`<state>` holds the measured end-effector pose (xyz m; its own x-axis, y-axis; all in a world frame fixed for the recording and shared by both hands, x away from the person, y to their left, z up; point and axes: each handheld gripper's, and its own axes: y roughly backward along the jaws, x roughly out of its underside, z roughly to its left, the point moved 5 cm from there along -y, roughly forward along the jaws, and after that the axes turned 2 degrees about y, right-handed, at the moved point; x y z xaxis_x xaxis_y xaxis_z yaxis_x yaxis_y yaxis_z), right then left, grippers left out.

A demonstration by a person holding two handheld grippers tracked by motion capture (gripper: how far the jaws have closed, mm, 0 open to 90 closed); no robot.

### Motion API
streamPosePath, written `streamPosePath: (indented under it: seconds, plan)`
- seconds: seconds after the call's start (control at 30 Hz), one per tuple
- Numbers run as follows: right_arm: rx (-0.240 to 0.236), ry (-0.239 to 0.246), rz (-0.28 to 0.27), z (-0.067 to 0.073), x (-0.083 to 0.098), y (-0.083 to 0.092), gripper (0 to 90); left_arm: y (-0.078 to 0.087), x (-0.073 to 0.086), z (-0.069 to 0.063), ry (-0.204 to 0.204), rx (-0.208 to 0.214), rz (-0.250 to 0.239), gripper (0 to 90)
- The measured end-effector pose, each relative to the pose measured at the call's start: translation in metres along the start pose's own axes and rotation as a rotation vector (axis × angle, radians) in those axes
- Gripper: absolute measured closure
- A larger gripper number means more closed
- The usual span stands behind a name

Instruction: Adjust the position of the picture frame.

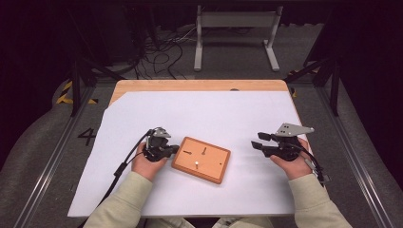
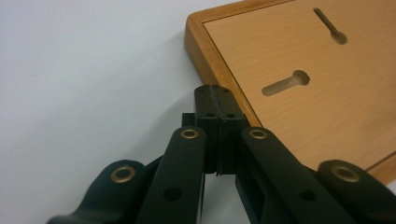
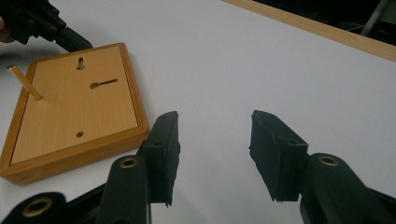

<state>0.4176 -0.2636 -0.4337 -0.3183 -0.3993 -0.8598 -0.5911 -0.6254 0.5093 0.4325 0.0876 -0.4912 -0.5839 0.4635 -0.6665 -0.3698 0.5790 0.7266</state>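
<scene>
Our left gripper (image 1: 174, 149), jaws pressed together, nudges the wooden frame back (image 1: 201, 159); right gripper (image 1: 256, 143) waits spread, empty; dowel (image 3: 24, 82) seated.

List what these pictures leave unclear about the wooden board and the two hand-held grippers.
- Wooden board: left gripper view's edges cut off its far corners.
- Board's underside: hidden against the white sheet.
- Peg: too small in the high view.
- Left hand-held gripper: contact with the board's rim unclear.

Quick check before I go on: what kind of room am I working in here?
Likely a lab recording station, not a home: a wooden table under a white sheet, metal floor rails, loose cables behind, dark surroundings, and a lone wooden board.
</scene>
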Motion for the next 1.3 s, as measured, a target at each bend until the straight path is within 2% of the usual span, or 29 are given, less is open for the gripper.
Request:
streamPosePath:
  seconds: [0.13,0.27,0.3,0.33,0.43,0.53,0.6,0.7,0.77,0.83,0.9,1.07,1.17,1.3]
  plan:
    - [-0.003,0.004,0.006,0.001,0.0,-0.001,53.4,-0.004,-0.003,-0.017,-0.043,0.02,0.011,90.0]
    - [-0.013,0.009,0.024,0.006,0.001,-0.001,64.4,-0.003,-0.004,-0.018,-0.062,0.01,-0.002,89.6]
    - [-0.029,0.005,0.029,0.009,0.002,-0.002,68.8,-0.002,-0.004,-0.017,-0.069,-0.011,-0.009,86.8]
    - [-0.059,-0.002,0.03,0.015,0.003,-0.003,72.2,0.0,-0.004,-0.016,-0.072,-0.016,-0.016,83.5]
    - [-0.122,0.048,0.051,0.033,0.003,-0.008,77.0,0.007,-0.005,-0.016,-0.071,-0.012,-0.044,79.6]
    - [-0.195,0.085,0.073,0.05,0.001,-0.012,80.3,0.014,-0.003,-0.017,-0.091,-0.008,-0.056,74.7]
    - [-0.25,0.114,0.11,0.065,0.001,-0.017,82.5,0.02,0.001,-0.018,-0.112,-0.012,-0.068,69.4]
    - [-0.32,0.152,0.158,0.086,0.003,-0.022,85.2,0.024,0.003,-0.019,-0.112,-0.007,-0.076,67.6]
    - [-0.335,0.167,0.17,0.091,0.003,-0.023,85.4,0.029,0.004,-0.019,-0.115,-0.006,-0.089,67.2]
    - [-0.37,0.181,0.187,0.101,0.004,-0.025,85.9,0.032,0.004,-0.019,-0.117,-0.006,-0.103,66.6]
    - [-0.412,0.187,0.209,0.109,0.007,-0.029,86.4,0.031,0.004,-0.019,-0.124,-0.01,-0.102,65.8]
    - [-0.47,0.213,0.243,0.124,0.01,-0.034,88.7,0.03,0.005,-0.016,-0.122,-0.022,-0.101,64.9]
    - [-0.492,0.229,0.266,0.131,0.012,-0.036,89.4,0.031,0.005,-0.015,-0.122,-0.02,-0.103,64.6]
    - [-0.5,0.249,0.298,0.137,0.015,-0.04,90.0,0.031,0.005,-0.014,-0.12,-0.023,-0.103,63.5]
